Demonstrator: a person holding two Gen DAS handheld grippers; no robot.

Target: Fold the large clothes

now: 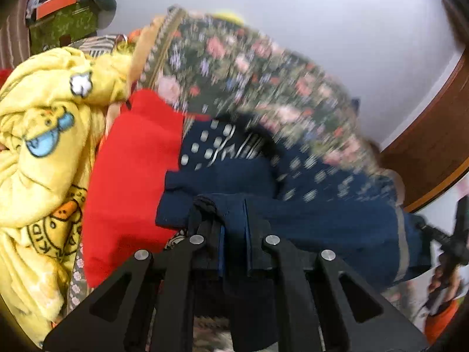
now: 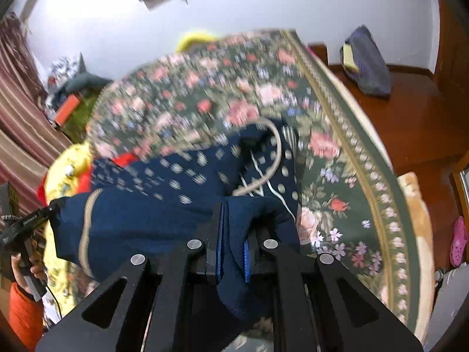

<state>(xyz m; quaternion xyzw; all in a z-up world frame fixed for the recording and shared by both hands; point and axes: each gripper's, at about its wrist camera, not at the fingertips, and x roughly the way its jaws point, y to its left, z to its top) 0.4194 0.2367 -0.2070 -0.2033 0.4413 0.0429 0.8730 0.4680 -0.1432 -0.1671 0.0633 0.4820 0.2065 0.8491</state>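
Note:
A navy blue garment with white dots and a beige cord is stretched between my two grippers above a dark green floral bed cover. My left gripper is shut on one edge of the navy cloth. In the right wrist view my right gripper is shut on the other edge of the navy garment, and the floral cover lies beneath. The left hand-held gripper shows at the far left of that view.
A yellow cartoon-print garment and a red garment are heaped at the left. A green box with an orange item stands behind them. A dark blue bag lies on the brown wooden floor. Pink slippers sit at the right.

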